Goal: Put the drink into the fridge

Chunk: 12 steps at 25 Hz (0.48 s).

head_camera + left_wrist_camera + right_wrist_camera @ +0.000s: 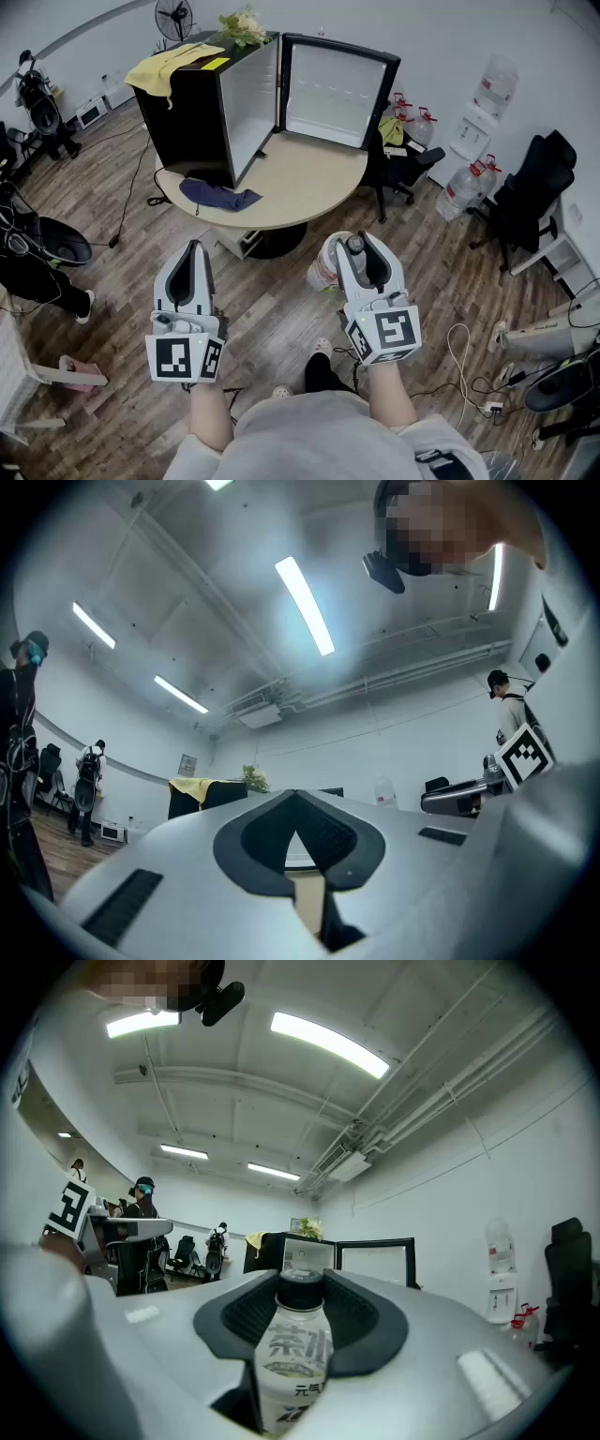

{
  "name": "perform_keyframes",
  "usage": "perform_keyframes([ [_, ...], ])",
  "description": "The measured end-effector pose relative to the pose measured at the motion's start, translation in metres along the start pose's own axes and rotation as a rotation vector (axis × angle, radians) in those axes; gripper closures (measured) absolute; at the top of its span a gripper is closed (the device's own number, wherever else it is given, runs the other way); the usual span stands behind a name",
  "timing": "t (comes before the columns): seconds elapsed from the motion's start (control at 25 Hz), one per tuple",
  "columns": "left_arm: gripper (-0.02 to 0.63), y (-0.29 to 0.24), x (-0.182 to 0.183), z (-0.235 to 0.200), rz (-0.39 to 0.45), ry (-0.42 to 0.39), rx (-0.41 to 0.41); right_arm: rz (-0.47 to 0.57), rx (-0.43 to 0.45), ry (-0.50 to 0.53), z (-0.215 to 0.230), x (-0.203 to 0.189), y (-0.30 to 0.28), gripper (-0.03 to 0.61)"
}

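**A:** Count it out for me. What's on the table?

**B:** One round table (309, 187) and one black fridge (183, 122) standing on it, with its single door (337, 89) swung wide open. There are two cloths: a yellow one (173, 64) draped over the fridge's top and a dark blue one (220, 195) lying on the tabletop by the fridge's front corner. One bunch of flowers (242, 26) sits on the fridge too.

**A:** And the grippers?

**B:** Two, side by side over the wooden floor, both short of the table's near edge. The left gripper (193, 251) has its jaws together at the tips, with nothing between them.

**A:** How many drinks?

**B:** Just one, a pale bottle (292, 1358) with a dark cap. It stands upright between the jaws of the right gripper (361, 246). The dark pads clasp it on both sides just below the cap, and the body hangs down beneath them.

**A:** So the jaws are wide?

**B:** Wide, yes, but closed on the bottle, not free.

**A:** Where is it relative to the fridge?

**B:** Well apart. In the right gripper view the open fridge shows straight beyond the cap, far off.

**A:** Anything off to the side?

**B:** Water jugs (466, 187) on the floor by the right wall. I'd say three, but the far ones are too small to count surely.
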<state>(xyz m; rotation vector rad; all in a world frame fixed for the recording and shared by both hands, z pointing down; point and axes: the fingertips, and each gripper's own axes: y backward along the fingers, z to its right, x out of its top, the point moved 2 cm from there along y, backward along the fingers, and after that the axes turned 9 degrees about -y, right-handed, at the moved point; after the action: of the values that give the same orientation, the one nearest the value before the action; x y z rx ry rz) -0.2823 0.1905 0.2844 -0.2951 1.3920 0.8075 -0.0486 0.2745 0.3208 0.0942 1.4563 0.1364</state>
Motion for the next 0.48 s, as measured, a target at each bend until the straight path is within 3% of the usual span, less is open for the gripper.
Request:
perform_keyframes([
  [0.48,0.606,-0.033,-0.010,0.011,-0.006,0.000,-0.014,0.002,-0.014,-0.027,0.026,-0.007,-0.018,0.417],
])
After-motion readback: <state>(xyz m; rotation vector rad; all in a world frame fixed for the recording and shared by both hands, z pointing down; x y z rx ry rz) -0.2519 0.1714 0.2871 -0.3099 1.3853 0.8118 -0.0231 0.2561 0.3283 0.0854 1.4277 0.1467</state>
